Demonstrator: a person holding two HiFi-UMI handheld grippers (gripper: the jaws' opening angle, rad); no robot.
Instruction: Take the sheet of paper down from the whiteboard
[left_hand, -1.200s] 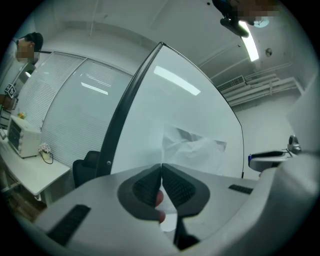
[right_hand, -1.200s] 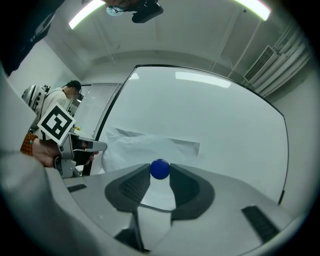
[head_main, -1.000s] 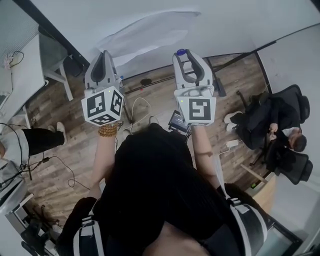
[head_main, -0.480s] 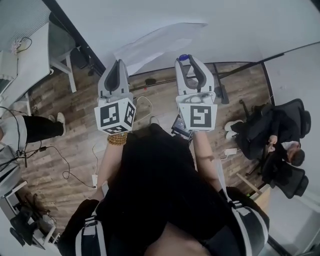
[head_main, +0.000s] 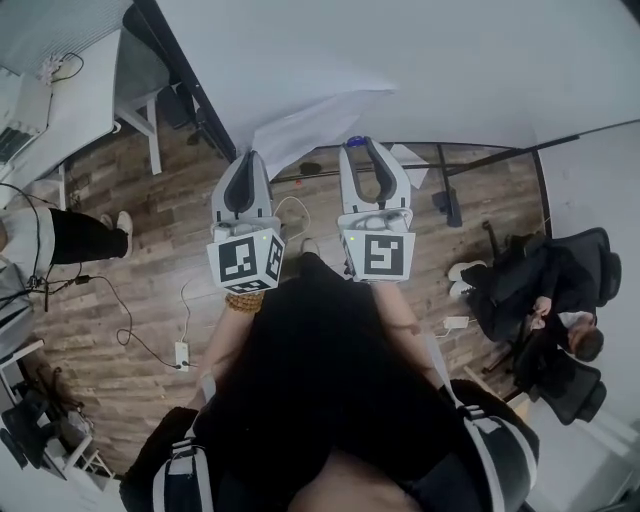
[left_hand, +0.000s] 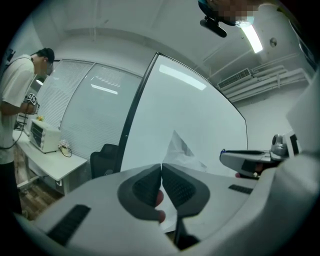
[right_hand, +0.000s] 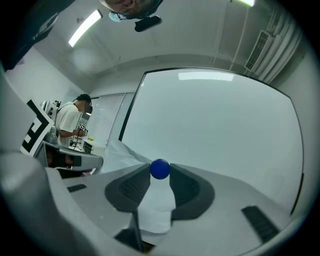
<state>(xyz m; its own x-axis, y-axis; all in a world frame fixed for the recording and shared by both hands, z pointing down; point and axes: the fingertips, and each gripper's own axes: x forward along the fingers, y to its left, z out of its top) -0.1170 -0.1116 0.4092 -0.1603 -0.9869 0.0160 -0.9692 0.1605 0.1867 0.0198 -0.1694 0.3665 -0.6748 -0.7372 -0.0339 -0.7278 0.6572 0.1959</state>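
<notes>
The white sheet of paper (head_main: 318, 122) hangs loose and creased in front of the whiteboard (head_main: 420, 50). My left gripper (head_main: 247, 158) is shut on the sheet's lower left part; in the left gripper view the paper (left_hand: 183, 150) rises past the closed jaws (left_hand: 161, 166). My right gripper (head_main: 361, 145) is shut on a small blue round magnet (head_main: 356, 141). In the right gripper view the magnet (right_hand: 160, 168) sits pinched between the jaw tips, with the paper (right_hand: 154, 207) lying behind them. Both grippers are side by side just off the board.
A desk (head_main: 70, 110) stands at the left with a person (head_main: 40, 250) beside it. Another person sits in a black chair (head_main: 560, 300) at the right. Cables (head_main: 130, 330) trail over the wooden floor, and the board's stand feet (head_main: 450, 195) reach out below.
Both grippers have drawn closer together and lower in the view. The paper has come with them, now bunched narrower between them. The blue magnet stays in the right jaws.
</notes>
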